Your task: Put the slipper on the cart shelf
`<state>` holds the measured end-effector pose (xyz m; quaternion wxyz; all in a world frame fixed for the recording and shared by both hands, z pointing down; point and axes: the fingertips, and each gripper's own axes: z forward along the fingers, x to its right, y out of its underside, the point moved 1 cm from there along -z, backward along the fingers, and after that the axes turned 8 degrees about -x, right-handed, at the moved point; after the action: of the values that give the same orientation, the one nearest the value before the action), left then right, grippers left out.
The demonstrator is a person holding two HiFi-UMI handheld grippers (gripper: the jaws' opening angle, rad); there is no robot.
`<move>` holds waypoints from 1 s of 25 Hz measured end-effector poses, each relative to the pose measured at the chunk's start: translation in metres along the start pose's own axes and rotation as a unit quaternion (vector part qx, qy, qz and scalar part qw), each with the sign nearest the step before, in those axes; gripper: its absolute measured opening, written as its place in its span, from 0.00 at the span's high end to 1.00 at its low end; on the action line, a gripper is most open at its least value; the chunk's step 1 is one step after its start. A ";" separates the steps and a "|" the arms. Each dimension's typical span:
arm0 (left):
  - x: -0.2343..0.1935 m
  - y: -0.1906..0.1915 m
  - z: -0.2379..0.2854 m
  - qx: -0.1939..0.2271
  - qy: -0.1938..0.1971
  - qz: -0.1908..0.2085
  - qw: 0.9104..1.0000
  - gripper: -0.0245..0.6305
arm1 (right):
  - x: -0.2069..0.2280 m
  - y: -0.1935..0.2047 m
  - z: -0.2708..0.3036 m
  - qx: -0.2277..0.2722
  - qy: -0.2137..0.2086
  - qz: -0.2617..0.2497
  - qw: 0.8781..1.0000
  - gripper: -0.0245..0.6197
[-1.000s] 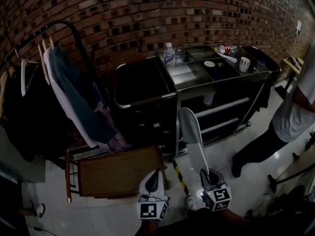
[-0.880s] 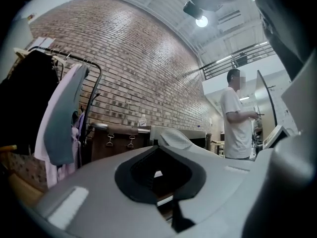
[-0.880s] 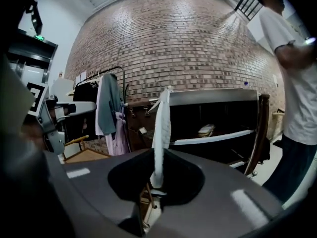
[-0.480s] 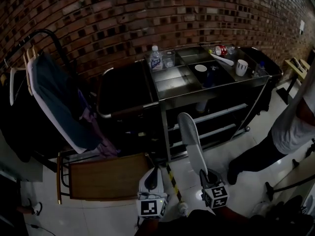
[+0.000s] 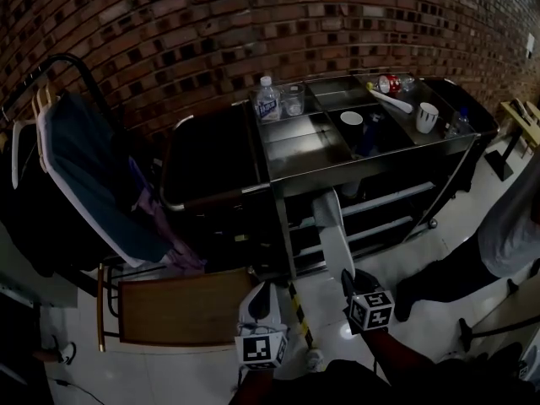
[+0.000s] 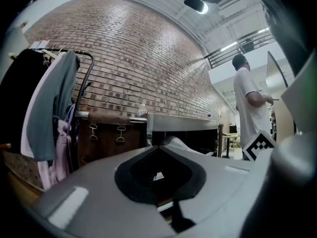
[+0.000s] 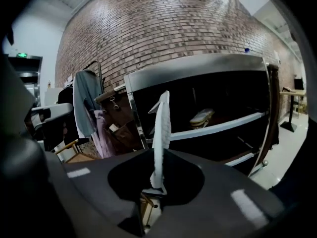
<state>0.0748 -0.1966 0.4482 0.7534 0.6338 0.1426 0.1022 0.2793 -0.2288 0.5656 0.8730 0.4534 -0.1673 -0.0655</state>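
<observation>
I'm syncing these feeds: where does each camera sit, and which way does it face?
Head view: on the person's head, looking steeply down at the cart; left tongs, right tongs and dark sleeves show below.
Left gripper view: on the left tongs, facing the brick wall and hanging clothes; its own tongs fill the foreground.
Right gripper view: on the right tongs, facing the cart shelves; its tongs grip the slipper.
Shared: head and right gripper views both show slipper and cart.

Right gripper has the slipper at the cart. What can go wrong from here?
1. The right gripper pinches the slipper only at one end, edge-on; it may pivot or slip out.
2. Its free tip points toward the cart's shelf rail and could catch there.
3. What looks like a second slipper lies on that shelf; it might get knocked.
</observation>
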 end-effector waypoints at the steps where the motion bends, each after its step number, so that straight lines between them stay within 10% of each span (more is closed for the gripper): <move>1: -0.001 0.000 0.004 0.000 0.000 0.001 1.000 0.94 | 0.002 -0.008 0.007 0.000 -0.003 0.004 1.000 0.90; 25: -0.003 -0.020 0.031 0.004 -0.021 0.001 1.000 0.94 | 0.037 -0.089 0.209 -0.073 -0.124 0.218 0.965 0.90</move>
<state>0.0821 -0.2300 0.4339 0.7536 0.6388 0.1265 0.0895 0.2440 -0.4510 0.6133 0.8696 0.3290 -0.3635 0.0586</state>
